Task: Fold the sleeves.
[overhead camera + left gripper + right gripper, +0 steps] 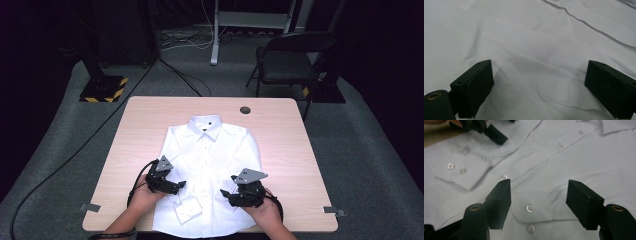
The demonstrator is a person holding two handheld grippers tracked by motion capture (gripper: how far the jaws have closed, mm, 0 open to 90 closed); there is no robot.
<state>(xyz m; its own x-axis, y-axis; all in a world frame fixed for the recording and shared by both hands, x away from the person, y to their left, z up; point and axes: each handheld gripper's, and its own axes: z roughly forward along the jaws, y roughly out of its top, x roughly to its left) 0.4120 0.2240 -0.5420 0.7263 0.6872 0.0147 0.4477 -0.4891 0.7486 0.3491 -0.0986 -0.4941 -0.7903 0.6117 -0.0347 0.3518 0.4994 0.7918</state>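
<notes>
Right gripper (227, 194): jaws parted, nothing clamped; in the right gripper view they straddle the right sleeve cuff (530, 208), which lies flat on the shirt front with its two buttons showing, pads clear of the cloth. Left gripper (181, 184): jaws spread wide, nothing between them; the left gripper view shows plain white fabric and a stitched sleeve placket (560, 91) just ahead.

White dress shirt (210, 150): lies face up in the middle of the table (280, 120), collar away from the person, front buttoned, hem at the near edge. Left sleeve is folded in across the front, its cuff (188, 210) resting low on the shirt near the hem. Right sleeve also brought inward, cuff lying on the front under the right gripper.

Judgement: sleeves-in stage looks done. Body is full length, so the lengthwise folds remain. Whether the side panels are already tucked under cannot be told from above; the edges look narrow but are washed out.
</notes>
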